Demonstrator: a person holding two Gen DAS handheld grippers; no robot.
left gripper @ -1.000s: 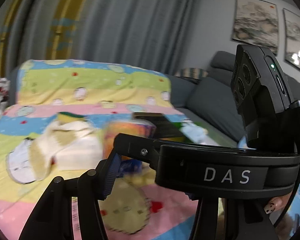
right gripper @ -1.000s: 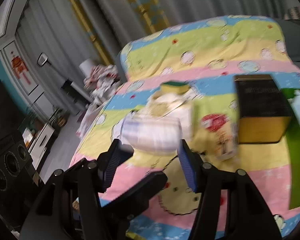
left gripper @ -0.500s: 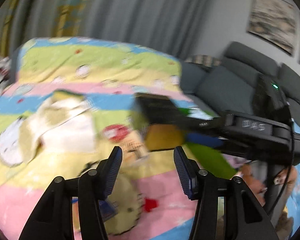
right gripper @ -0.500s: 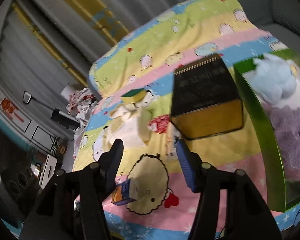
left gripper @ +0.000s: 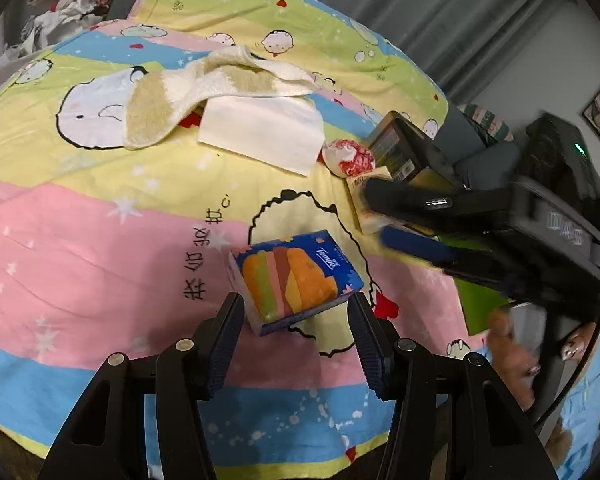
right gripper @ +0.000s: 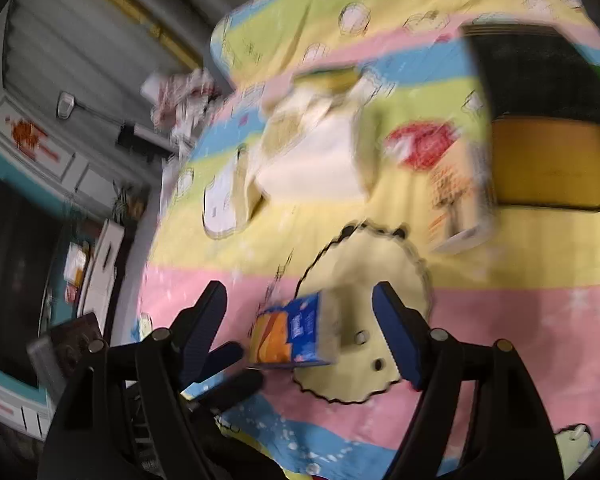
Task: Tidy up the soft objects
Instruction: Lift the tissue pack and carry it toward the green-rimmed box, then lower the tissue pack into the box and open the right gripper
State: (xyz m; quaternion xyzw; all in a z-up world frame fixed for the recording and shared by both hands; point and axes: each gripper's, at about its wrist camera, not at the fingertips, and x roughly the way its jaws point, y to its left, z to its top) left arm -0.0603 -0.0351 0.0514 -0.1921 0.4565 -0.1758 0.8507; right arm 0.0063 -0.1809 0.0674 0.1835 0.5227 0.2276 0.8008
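A blue tissue pack [left gripper: 296, 280] with an orange and pink print lies flat on the cartoon blanket [left gripper: 100, 240]. My left gripper [left gripper: 298, 340] is low over it and open. Its near end sits between the fingertips, and the pads do not press it. My right gripper [left gripper: 376, 216] hovers to the right above a small printed pack [left gripper: 358, 186]. Its jaws are opening and hold nothing. The blurred right wrist view shows the tissue pack [right gripper: 292, 336] on the blanket beyond my right gripper [right gripper: 300, 328]. A beige and white towel [left gripper: 204, 80] drapes over a white folded cloth [left gripper: 260, 132].
A black and gold box [left gripper: 408, 152] stands at the right, with a red and white ball [left gripper: 348, 158] beside it. A green tray [left gripper: 480, 300] lies under the right gripper. A yellow-green sponge [right gripper: 332, 76] sits behind the towel. The blanket's edge runs along the bottom.
A second ago my right gripper held the tissue pack in the air. The pack now lies on the blanket. Both grippers have dropped toward it and the right jaws have widened.
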